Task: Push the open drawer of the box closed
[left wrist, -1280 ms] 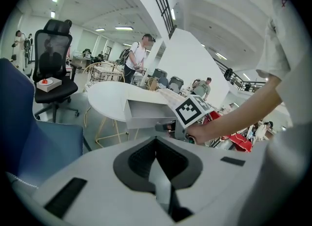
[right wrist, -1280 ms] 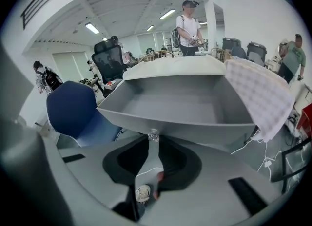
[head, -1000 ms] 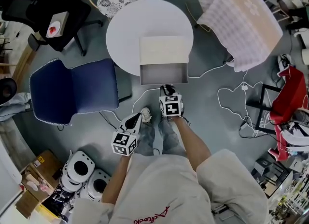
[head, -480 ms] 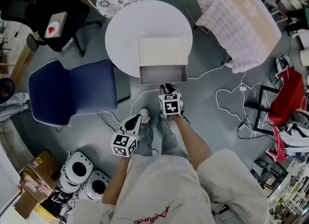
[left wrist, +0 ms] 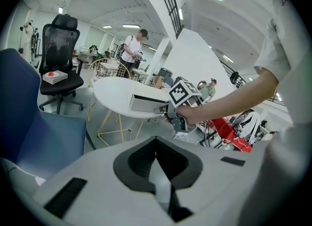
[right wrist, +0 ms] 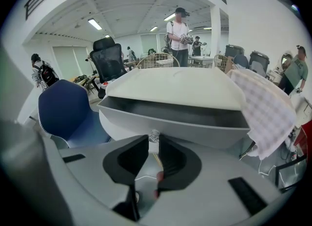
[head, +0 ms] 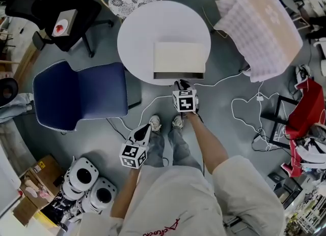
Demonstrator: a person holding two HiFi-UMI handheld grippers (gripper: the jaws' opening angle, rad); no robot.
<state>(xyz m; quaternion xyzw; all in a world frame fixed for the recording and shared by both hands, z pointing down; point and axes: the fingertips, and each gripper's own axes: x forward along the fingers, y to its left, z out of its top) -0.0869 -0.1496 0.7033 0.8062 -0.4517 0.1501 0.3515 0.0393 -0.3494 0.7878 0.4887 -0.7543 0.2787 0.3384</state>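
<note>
Where my left gripper (head: 144,131) hangs nearest to me, above the floor beside my shoes (head: 165,123), its jaws are pressed together with nothing between them. It touches nothing.

At 1 o'clock of it, my right gripper (head: 181,83) points down and forward at the drawer (right wrist: 170,122). Its jaws stand only narrowly apart and are clenched on the small clear knob (right wrist: 154,135) at the middle of the drawer front. The jaw tips lie just under the front's lower edge.

The drawer projects a little from the box (head: 179,57) toward 6 o'clock, with a dark strip of its interior showing. The box rests at the 6 o'clock edge of the round white table (head: 147,26).

A blue chair (head: 76,100) stands at 8 o'clock of the table. A checked cloth (head: 262,29) lies draped at 3 o'clock of it.
</note>
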